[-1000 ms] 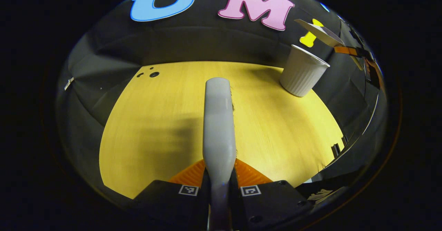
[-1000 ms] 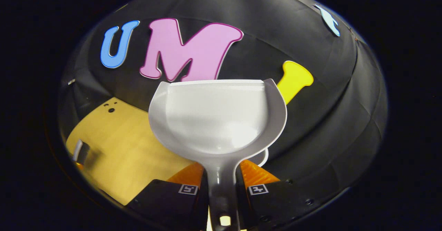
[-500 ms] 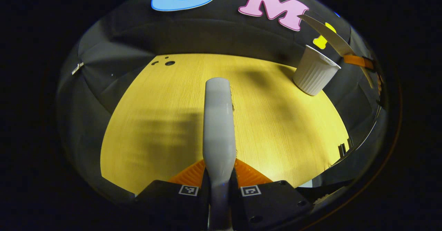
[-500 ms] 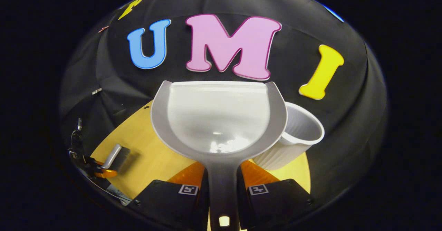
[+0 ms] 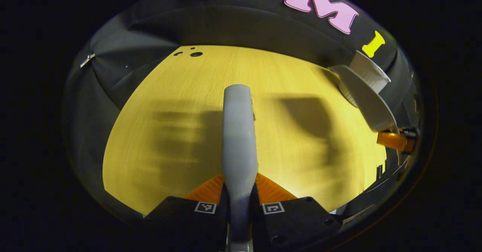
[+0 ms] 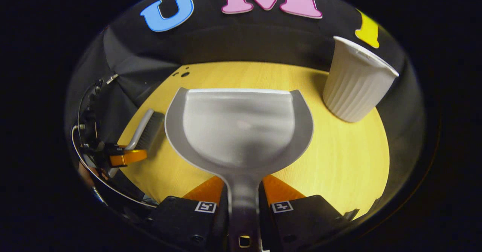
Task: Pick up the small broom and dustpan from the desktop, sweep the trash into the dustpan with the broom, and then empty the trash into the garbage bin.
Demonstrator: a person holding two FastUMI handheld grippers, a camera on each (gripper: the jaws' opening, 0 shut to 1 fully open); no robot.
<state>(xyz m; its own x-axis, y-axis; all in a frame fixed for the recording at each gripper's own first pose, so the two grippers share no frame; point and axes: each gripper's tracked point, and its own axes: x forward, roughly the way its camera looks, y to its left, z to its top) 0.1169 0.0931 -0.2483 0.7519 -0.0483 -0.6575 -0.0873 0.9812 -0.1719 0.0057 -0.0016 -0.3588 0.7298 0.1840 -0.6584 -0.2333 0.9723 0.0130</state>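
The yellow surface [image 5: 180, 131] lies open across the centre and left of the left gripper view. At the right edge, the white ribbed bin [image 6: 356, 84] stands upright; the dustpan [image 6: 237, 131] overlaps it there. In the right gripper view, the broom [image 6: 145, 129] occupies the lower left.

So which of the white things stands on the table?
The ribbed bin. It stands upright on the table; the dustpan and broom are held in jaws.
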